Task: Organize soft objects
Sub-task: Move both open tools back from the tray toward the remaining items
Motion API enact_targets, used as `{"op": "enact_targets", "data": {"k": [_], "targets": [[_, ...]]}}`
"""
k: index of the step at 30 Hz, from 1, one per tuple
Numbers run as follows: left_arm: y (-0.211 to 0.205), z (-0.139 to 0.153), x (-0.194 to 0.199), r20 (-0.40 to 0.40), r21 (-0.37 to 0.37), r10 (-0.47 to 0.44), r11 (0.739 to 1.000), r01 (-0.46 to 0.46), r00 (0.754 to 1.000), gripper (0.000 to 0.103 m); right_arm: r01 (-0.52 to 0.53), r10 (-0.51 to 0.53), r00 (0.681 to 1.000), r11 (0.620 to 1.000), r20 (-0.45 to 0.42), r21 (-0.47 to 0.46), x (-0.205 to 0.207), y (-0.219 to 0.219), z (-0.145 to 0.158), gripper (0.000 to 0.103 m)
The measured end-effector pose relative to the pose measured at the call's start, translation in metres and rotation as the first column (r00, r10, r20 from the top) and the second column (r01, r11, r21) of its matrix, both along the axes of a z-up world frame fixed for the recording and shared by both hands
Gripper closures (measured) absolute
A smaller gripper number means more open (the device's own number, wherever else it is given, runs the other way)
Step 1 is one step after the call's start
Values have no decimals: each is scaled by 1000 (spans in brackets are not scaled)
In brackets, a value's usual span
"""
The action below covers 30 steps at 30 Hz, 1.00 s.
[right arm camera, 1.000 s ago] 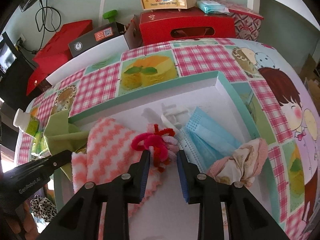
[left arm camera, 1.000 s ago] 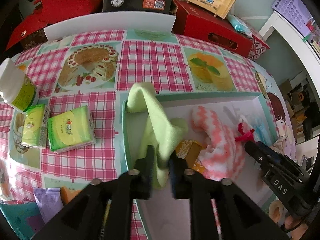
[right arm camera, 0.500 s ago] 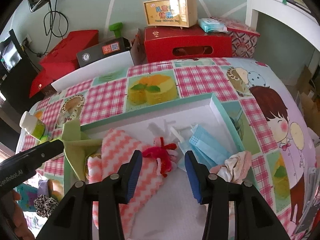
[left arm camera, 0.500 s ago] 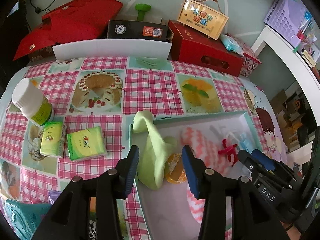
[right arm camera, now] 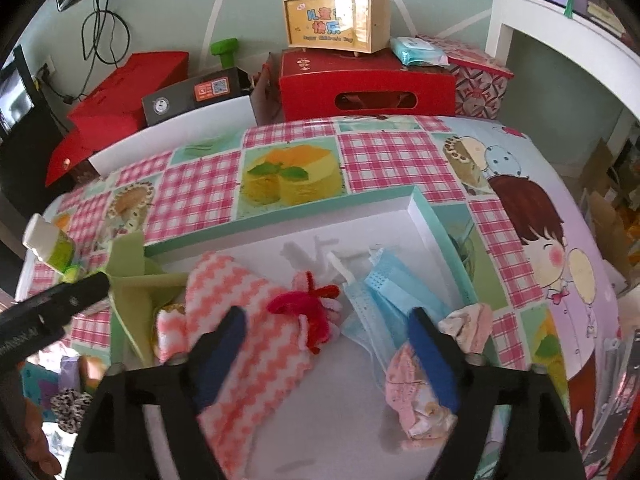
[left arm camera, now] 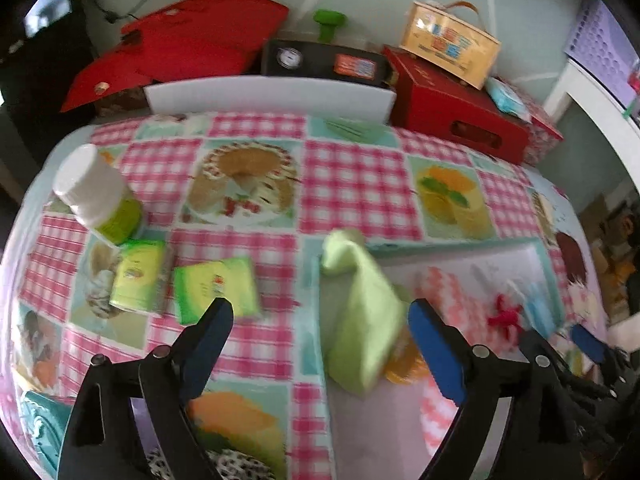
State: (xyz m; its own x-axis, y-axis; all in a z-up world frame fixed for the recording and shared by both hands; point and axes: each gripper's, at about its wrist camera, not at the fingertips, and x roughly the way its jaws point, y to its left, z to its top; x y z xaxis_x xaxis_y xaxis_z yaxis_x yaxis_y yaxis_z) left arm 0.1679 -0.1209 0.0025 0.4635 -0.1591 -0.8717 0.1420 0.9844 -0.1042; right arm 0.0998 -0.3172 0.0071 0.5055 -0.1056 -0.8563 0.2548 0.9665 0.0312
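Observation:
A shallow white tray with a teal rim (right arm camera: 424, 216) holds a light green cloth (left arm camera: 364, 320), a pink-and-white zigzag towel (right arm camera: 256, 344), a red fuzzy tie (right arm camera: 308, 304), blue face masks (right arm camera: 384, 292) and a pink patterned cloth (right arm camera: 416, 392). The green cloth drapes over the tray's left rim (left arm camera: 320, 340). My left gripper (left arm camera: 320, 344) is open and empty, above the tray's left edge. My right gripper (right arm camera: 328, 348) is open and empty, above the towel and masks. The towel (left arm camera: 444, 292) and red tie (left arm camera: 506, 318) also show in the left wrist view.
Two green tissue packs (left arm camera: 216, 288) and a white-capped bottle (left arm camera: 96, 196) stand left of the tray on the checked tablecloth. Red boxes (right arm camera: 360, 84), a black box (left arm camera: 324, 60) and a yellow carton (right arm camera: 336, 24) line the back. A leopard-print item (right arm camera: 70, 404) lies at the near left.
Both grippers have opened wide and pulled back and up from the tray. The left one let go of the green cloth; the right one let go of the red tie.

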Motion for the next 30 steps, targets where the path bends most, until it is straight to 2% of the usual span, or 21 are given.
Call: {"op": "enact_targets", "data": {"k": [1, 9, 19, 27, 30], "targets": [[3, 0, 1, 7, 5, 9, 1000, -9, 1000, 13, -3, 3, 1000, 1000, 1, -14, 0, 1, 0, 0], [13, -2, 5, 9, 2, 39, 999, -39, 999, 13, -22, 22, 1000, 1000, 13, -6, 1, 5, 2, 0], [15, 4, 3, 0, -11, 30, 999, -30, 1000, 13, -16, 16, 999, 1000, 37, 12, 0, 5, 7, 0], [30, 26, -4, 64, 24, 43, 999, -45, 997, 13, -20, 15, 995, 998, 102, 53, -1, 10, 20, 0], [46, 35, -5, 89, 33, 79, 996, -83, 993, 13, -44, 38, 994, 997, 107, 56, 1, 18, 21, 0]]}}
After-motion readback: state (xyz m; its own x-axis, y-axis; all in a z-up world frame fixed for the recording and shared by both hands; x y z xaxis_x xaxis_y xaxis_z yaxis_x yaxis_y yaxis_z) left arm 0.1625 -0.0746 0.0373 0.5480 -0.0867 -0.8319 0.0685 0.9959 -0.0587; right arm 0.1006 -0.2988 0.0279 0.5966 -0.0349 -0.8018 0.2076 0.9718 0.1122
